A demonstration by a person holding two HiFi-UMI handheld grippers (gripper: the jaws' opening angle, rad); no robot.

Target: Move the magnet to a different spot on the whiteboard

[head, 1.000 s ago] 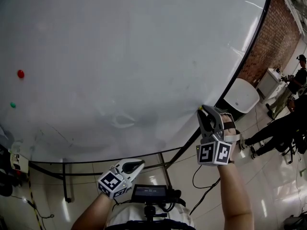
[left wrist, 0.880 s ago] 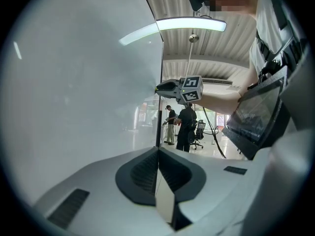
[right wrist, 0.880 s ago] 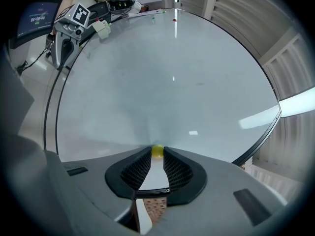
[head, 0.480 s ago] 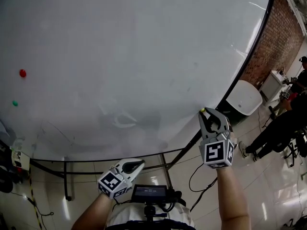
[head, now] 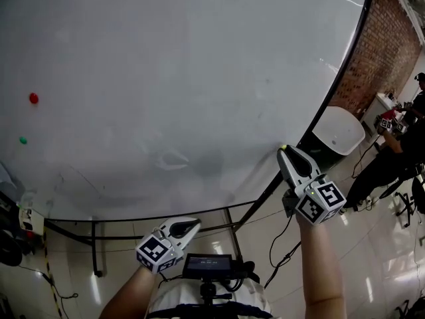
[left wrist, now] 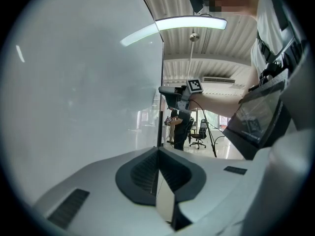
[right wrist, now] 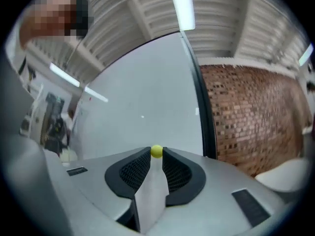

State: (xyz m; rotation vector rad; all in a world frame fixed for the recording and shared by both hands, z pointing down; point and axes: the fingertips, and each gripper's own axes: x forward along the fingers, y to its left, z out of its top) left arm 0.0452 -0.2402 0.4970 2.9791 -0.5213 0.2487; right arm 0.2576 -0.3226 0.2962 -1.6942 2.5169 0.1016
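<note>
- The right tool (head: pixel 285 153) is gripping a small yellow magnet (right wrist: pixel 156 151) at the very tips of its jaws. The jaws have just been closing, and their ribbed pads are now pressing on the magnet from both sides.
- The magnet is sitting at the lower right part of the whiteboard (head: pixel 186 78), near the dark frame edge. I cannot tell whether it is touching the board face or is just clear of it.
- The left tool (head: pixel 189 226) is hanging low near the person's body with its jaws together and nothing between them, well apart from the board.
- A red magnet (head: pixel 33 98) and a green magnet (head: pixel 23 139) are sitting far over on the left of the board, one above the other.
- The magnet is looking light, hard and rounded, so it is likely to be slippery. With so little of it between the pads, a tip grip is probably risking a pop-out if the squeeze goes off-centre.
- Taking it across its widest part, with the pads square on opposite sides, is looking like the safest hold.
- The board's pull is likely to be snatching at it near the surface, so it is probably calling for a firm grip while lifting off and setting down.
</note>
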